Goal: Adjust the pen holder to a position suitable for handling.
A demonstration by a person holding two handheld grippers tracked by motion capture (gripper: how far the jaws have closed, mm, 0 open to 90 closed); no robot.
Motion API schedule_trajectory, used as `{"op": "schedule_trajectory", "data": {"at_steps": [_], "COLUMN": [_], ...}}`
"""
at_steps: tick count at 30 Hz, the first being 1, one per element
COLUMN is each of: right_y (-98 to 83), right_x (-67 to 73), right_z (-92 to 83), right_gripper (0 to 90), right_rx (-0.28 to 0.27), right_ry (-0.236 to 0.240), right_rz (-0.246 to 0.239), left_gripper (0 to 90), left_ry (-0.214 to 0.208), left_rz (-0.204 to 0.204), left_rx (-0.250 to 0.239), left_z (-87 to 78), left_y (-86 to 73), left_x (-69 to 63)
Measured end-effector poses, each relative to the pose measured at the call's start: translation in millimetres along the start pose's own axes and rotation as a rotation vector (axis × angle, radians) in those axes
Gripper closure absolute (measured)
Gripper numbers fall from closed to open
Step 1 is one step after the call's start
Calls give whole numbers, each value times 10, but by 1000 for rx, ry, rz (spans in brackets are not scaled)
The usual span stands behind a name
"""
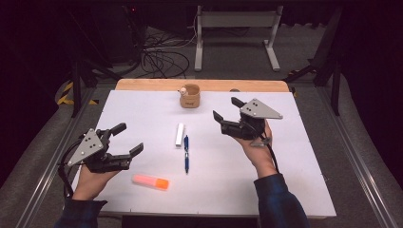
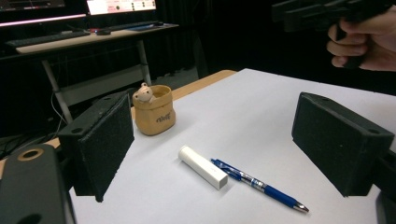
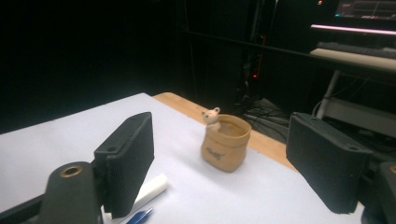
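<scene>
Holding both grippers wide and empty, left (image 1: 128, 138) and right (image 1: 227, 108), you hovered over the white table (image 1: 285, 156); the pen (image 1: 186, 153) lay between them beside a white tube (image 1: 179, 134), dark room behind.

Between the spread fingers (image 2: 107, 140) lie a white tube (image 2: 203, 166) and a blue pen (image 2: 259, 185).

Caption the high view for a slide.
Both open grippers, left gripper and right gripper, hover over white stick, blue pen, orange highlighter.

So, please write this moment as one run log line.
left gripper: open, empty | right gripper: open, empty | white tube, blue pen, orange highlighter: on table
</scene>
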State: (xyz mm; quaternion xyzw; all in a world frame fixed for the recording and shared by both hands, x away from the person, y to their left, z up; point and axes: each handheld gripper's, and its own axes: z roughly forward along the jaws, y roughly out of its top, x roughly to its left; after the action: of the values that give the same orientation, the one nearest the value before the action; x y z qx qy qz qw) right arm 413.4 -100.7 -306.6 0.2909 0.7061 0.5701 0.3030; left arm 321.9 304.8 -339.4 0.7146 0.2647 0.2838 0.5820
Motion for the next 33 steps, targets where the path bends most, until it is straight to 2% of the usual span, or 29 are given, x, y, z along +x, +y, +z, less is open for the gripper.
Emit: {"op": "schedule_trajectory", "data": {"at_steps": [5,11,12,16,21,33], "right_y": [69,147,139,108,89,128], "right_x": [-23,14,19,33,60,129], "right_z": [233,539,636,764,976,1481], "right_gripper": [239,240,240,244,258,293], "right_rx": [18,41,55,69,87,113], "right_ry": [-8,-32,-36,-36,-34,-21], "right_rz": [10,-41,-47,-50,-46,-101], "left_gripper": [133,133,133,132,132,132], "left_ry": [5,11,11,13,19,13], "left_rz": [-3,-14,-11,-2,-11,-21], "left_rx": [-4,-10,-7,-1,-4,-11], "left_z": [-5,-20,-21,-24,-35,-29], "left_y": [6,3,0,-1,-2,-2], "left_x": [0,21,22,24,46,73]}}
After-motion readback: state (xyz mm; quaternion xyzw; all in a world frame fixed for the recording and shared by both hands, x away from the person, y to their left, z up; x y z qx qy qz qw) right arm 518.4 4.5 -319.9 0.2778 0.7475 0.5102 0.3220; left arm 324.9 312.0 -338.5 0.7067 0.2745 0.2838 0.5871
